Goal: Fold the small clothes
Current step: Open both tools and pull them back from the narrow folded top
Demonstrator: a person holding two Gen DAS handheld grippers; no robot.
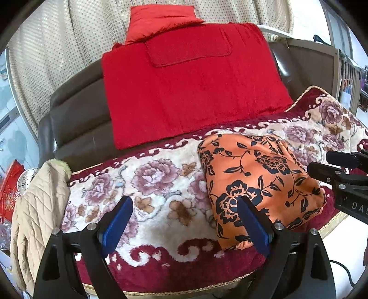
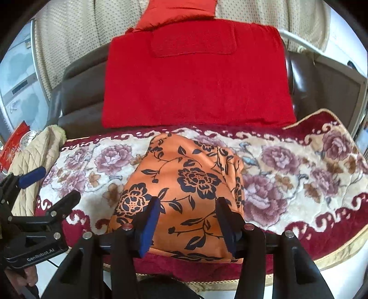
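Dotted cream curtains point(image 1: 57, 57) hang behind a dark brown sofa point(image 1: 76, 103), whose seat is covered by a plush floral blanket point(image 1: 149, 184) with a maroon scroll border. At the far left, a beige quilted jacket point(image 1: 36, 218) is draped over the sofa's end, with a red box point(image 1: 9, 184) beyond it. Further right, a flat red cushion point(image 1: 195, 87) leans against the backrest, and a shinier red pillow point(image 1: 158, 20) sits above it.

The left gripper point(image 1: 184, 227) hovers above the blanket with its blue-padded jaws spread wide and nothing between them. Its right finger overlaps the near-left edge of the orange cloth point(image 1: 257, 184); whether they touch I cannot tell. This cloth, printed with black flowers, lies folded into a compact bundle on the blanket. The right gripper point(image 2: 187, 223) is over the cloth's near half, jaws apart, holding nothing.
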